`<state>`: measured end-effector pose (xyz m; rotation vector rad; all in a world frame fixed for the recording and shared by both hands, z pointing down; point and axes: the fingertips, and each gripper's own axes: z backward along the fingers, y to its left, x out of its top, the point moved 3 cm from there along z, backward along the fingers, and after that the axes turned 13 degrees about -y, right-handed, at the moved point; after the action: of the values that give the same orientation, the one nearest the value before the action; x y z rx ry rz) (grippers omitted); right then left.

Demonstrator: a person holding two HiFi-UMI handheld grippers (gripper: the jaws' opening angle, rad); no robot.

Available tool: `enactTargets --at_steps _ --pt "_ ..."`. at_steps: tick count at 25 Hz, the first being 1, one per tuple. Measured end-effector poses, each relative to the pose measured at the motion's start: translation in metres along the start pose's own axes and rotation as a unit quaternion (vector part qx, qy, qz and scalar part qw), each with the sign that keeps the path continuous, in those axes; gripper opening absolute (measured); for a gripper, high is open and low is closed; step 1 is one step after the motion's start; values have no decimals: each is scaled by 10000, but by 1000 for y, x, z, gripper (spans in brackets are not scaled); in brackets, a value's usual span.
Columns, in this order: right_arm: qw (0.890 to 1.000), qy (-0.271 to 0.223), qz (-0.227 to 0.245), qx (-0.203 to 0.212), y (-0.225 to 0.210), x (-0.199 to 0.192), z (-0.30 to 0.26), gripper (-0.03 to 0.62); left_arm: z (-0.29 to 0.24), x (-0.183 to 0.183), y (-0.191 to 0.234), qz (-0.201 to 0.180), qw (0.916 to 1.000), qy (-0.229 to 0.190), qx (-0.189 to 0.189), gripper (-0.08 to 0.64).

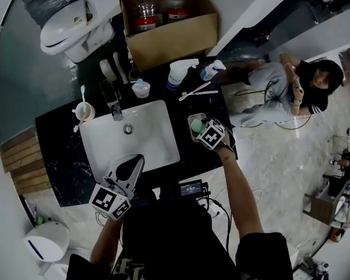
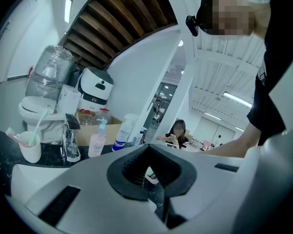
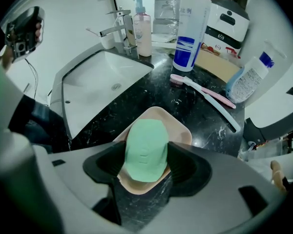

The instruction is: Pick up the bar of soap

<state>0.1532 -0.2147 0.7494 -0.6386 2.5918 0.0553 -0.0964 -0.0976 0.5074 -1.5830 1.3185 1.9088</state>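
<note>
The right gripper [image 3: 145, 155] is pinching the green bar of soap [image 3: 146, 140] over a beige soap dish [image 3: 179, 130], at 3 o'clock from the sink [image 1: 149, 139]. The left gripper [image 1: 138, 160] is hovering at 6 o'clock, jaws pressed together.

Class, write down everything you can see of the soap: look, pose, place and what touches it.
The soap is a pale green bar with rounded corners, matte, with a faint stamp in its middle. It sits lengthwise in a beige dish on the black counter. The right gripper is shut on it, one jaw against each long side.
</note>
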Motion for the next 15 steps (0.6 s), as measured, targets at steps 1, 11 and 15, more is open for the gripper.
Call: enactTargets --at_steps 1,11,15 --pt "10000 16 24 22 4 0 0 250 2 -1 -2 0 10000 26 27 8" --pt "9938 -840 -409 -607 3 -4 32 259 10 11 -20 -222 9996 -47 143 8" --pt "9690 -2029 -1236 -674 14 9 73 258 8 16 -24 -338 9994 -46 85 8"
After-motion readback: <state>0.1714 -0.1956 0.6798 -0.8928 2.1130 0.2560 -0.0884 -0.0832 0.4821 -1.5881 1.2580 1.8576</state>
